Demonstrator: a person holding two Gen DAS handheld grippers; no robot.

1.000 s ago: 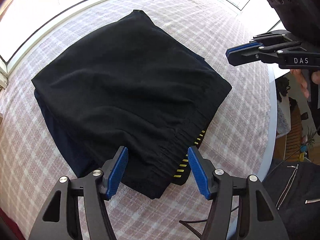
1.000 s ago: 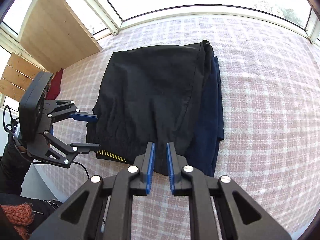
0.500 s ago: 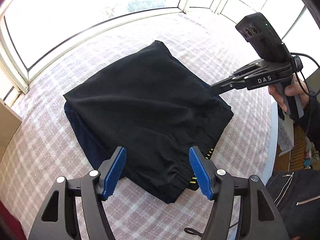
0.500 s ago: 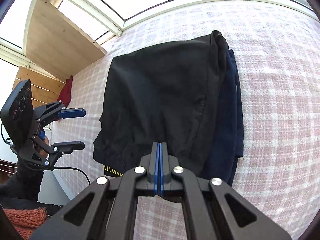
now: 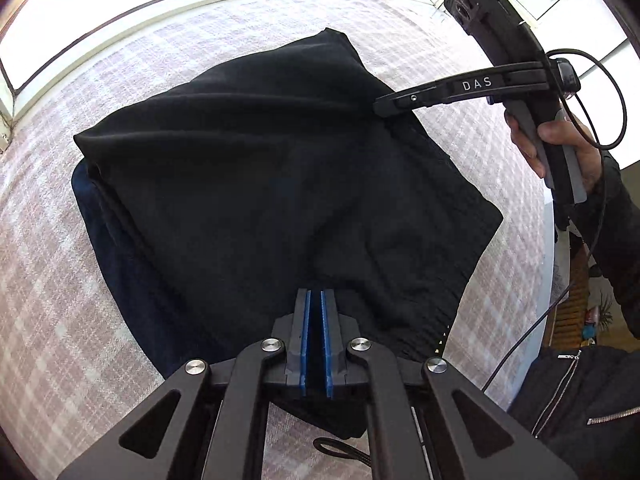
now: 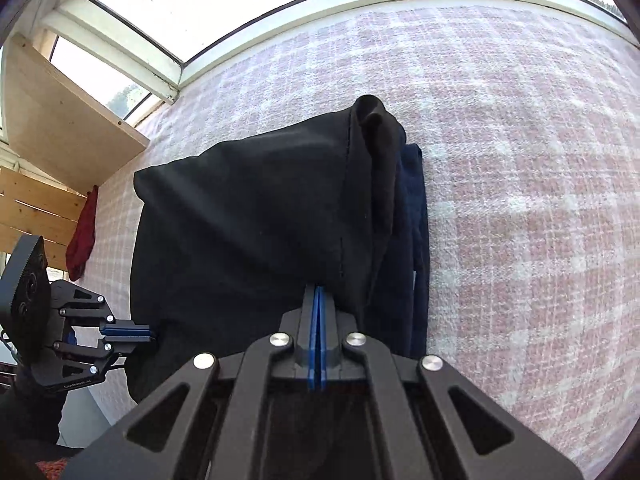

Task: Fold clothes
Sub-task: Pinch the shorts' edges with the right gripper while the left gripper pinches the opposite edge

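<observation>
— Where is the black garment [image 5: 272, 200]?
— Folded atop a navy garment [image 5: 120, 272] on the checked surface [image 6: 520, 160].
— The fingers?
— Left gripper [image 5: 315, 308] and right gripper [image 6: 318, 304] both pinch its near edge, closed on cloth; lifting together likely follows, a fold or a shift.

Black linkage grippers, blue-padded fingers [image 5: 306, 336], silver screws, white "DAS" lettering, black cable, dark zippered jacket [image 5: 576, 396]

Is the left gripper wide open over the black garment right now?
No, the left gripper has its blue pads nearly together, pinching the near edge of the black garment.
</observation>
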